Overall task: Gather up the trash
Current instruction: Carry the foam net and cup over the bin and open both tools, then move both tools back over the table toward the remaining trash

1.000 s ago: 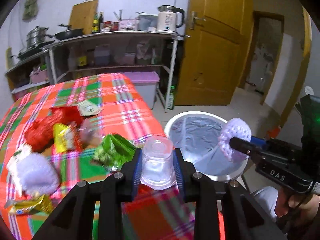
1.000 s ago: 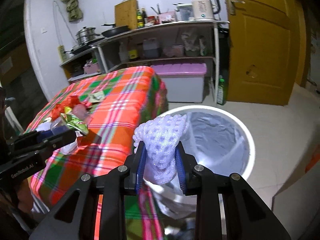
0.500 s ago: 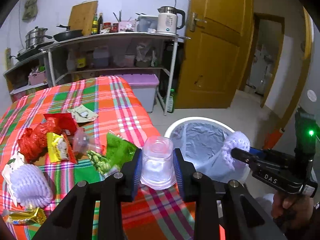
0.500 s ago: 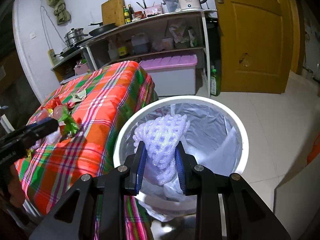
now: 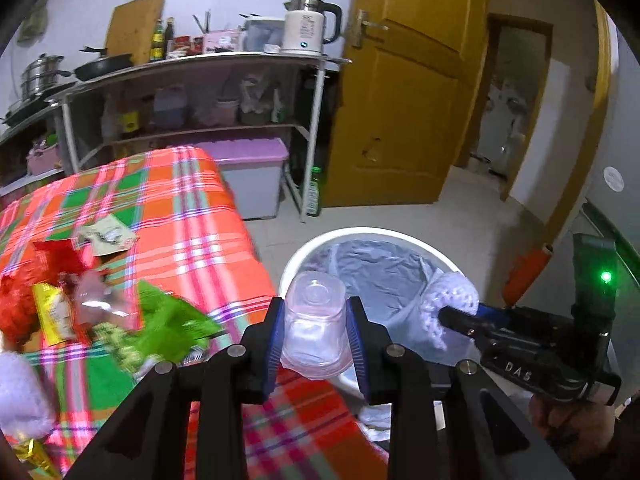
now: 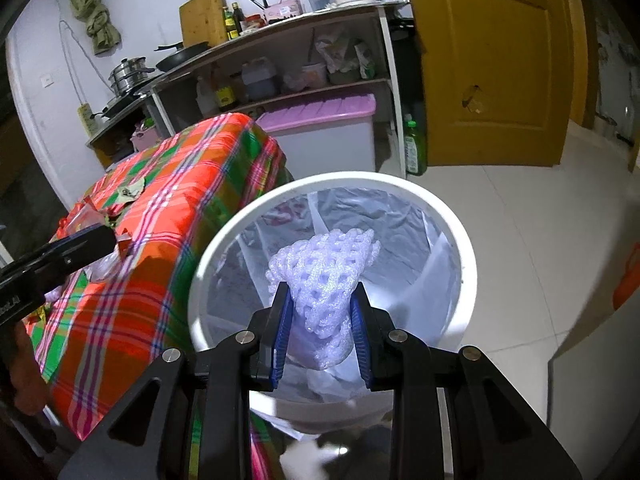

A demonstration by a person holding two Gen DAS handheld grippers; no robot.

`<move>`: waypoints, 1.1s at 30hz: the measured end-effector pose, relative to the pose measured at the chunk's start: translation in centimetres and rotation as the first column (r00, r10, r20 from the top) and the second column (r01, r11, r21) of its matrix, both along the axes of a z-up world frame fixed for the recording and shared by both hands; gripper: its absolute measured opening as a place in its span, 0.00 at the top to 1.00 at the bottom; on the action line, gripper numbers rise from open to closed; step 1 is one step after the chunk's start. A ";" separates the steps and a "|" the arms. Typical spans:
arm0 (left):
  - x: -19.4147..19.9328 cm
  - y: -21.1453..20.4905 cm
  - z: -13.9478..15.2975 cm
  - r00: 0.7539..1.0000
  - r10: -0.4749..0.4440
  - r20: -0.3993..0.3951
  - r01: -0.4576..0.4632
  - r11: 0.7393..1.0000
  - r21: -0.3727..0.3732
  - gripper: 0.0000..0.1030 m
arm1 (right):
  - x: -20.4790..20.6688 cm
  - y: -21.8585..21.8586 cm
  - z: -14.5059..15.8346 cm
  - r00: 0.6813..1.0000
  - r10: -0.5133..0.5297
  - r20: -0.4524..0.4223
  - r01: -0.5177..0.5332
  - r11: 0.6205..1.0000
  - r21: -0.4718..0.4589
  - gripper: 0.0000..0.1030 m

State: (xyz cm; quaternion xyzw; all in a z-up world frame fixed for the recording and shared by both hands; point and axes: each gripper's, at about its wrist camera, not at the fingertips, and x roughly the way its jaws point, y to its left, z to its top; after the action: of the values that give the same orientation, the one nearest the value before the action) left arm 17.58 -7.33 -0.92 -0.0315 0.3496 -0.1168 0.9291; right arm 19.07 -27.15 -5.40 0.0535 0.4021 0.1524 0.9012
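My left gripper is shut on a clear plastic cup, held at the near left rim of the white trash bin. My right gripper is shut on a white foam fruit net, held over the open mouth of the bin, which has a clear liner bag. In the left wrist view the right gripper reaches in from the right with the foam net over the bin. More trash lies on the plaid tablecloth: a green wrapper, red packets and another foam net.
The table stands left of the bin. Behind are metal shelves with a kettle, pans and bottles, a purple-lidded storage box, a green bottle on the floor and a yellow door. An orange object lies right of the bin.
Both grippers have moved toward the bin, still holding their items. The right one with the foam net now hangs over the bin's mouth; the left one with the cup has shifted right to the rim.
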 end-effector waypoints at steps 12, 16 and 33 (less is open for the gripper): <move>1.8 -2.1 -1.8 0.997 -0.049 -0.054 0.048 0.999 -0.021 0.58 | 0.1 -0.2 -0.7 1.000 0.012 -0.017 -0.012 1.000 -0.026 0.52; 1.5 -1.7 -1.5 0.998 -0.041 -0.048 0.040 0.999 -0.034 0.58 | -0.1 -0.2 -0.4 1.000 0.010 -0.009 -0.010 1.000 -0.029 0.52; -3.9 2.1 2.0 0.998 0.055 0.040 -0.054 0.998 -0.042 0.58 | -4.2 1.9 4.7 0.994 0.041 0.103 -0.037 0.998 -0.044 0.52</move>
State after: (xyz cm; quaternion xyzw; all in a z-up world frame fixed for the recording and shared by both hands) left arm 13.68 -5.23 1.11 -0.0576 0.3270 -0.0991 0.9380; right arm 14.86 -25.28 -0.73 0.0185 0.3588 0.1641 0.9187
